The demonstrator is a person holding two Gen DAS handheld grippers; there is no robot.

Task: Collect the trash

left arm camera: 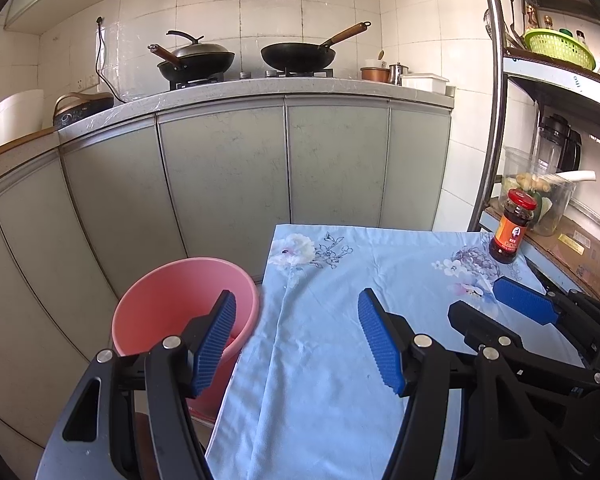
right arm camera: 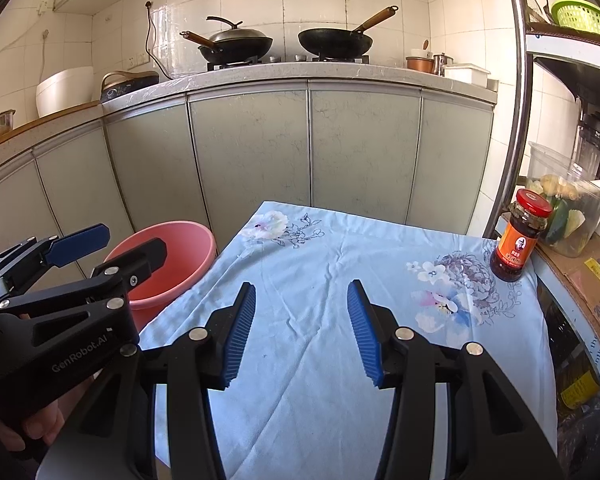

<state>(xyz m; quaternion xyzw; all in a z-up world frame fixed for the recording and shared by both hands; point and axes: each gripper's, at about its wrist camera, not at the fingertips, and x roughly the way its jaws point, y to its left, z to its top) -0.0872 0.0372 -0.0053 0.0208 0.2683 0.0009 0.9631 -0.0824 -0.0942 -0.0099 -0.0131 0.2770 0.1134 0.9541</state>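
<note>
Over the near part of the table, left gripper (left arm camera: 296, 336) hangs with blue ribbed pads spread wide, nothing between them; its left pad sits over the rim of the pink bucket, its right pad over the cloth. Right gripper (right arm camera: 301, 330) just to its right, also spread wide and empty, both pads above the cloth. Each gripper shows in the other's view, side by side and apart.

Tablecloth (right arm camera: 332, 280): light blue, creased, printed flowers at the far left and right.

Pink bucket (left arm camera: 172, 296): round plastic, glossy, standing on the floor touching the table's left edge, lower than the tabletop; what shows of its inside looks bare, the bottom is hidden behind the gripper pad.

Sauce jar (right arm camera: 518, 236): upright on the far right corner of the cloth, red lid, orange label, dark contents, well apart from both grippers.

Right of the table: a metal rack (right arm camera: 518, 80) holding a clear tub of vegetables (right arm camera: 568, 208) and a green basket (right arm camera: 580, 18).

Far side: grey-green cabinets (left arm camera: 220, 168) under a counter, two black woks (left arm camera: 296, 56) on the stove.
</note>
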